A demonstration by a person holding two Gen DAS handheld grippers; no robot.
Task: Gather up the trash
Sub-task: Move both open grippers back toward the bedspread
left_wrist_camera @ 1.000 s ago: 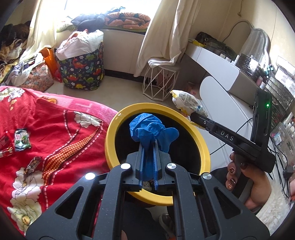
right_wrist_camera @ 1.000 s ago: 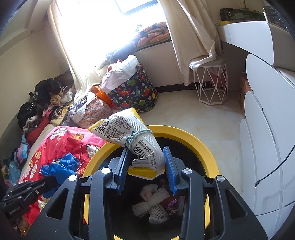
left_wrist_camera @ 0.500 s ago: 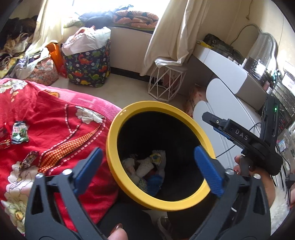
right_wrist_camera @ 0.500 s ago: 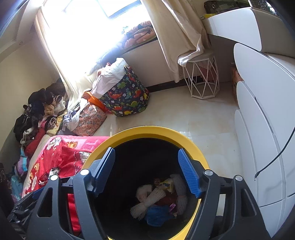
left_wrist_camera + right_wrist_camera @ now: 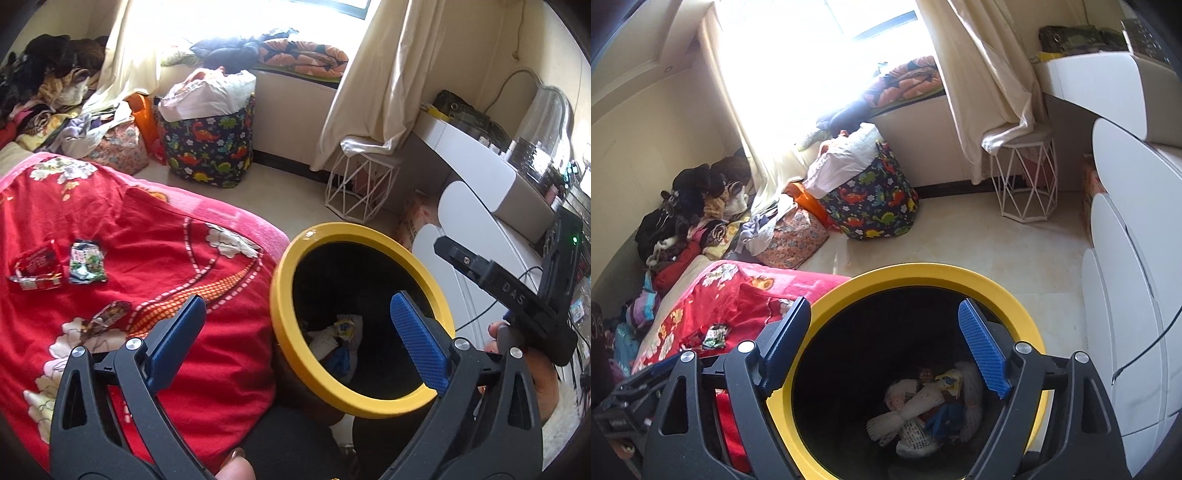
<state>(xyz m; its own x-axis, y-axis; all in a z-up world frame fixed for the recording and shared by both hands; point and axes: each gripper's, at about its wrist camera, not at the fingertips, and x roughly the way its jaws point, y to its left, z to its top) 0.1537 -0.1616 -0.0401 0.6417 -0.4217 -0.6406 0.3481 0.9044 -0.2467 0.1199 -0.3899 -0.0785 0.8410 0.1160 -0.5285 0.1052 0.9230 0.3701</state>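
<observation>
Since the earlier frames, both loads have dropped: the blue glove and the printed snack bag now lie with other trash (image 5: 923,410) at the bottom of the yellow-rimmed bin (image 5: 284,295). The left gripper (image 5: 295,339) has swung towards the red bedspread (image 5: 129,229), jaws spread wide and empty; the right gripper (image 5: 886,350) hangs over the bin mouth, likewise spread and empty. Remaining litter, a red wrapper (image 5: 35,267), a green wrapper (image 5: 85,261) and a dark wrapper (image 5: 107,314), lies on the bedspread, well apart from the bin; these are probably next
</observation>
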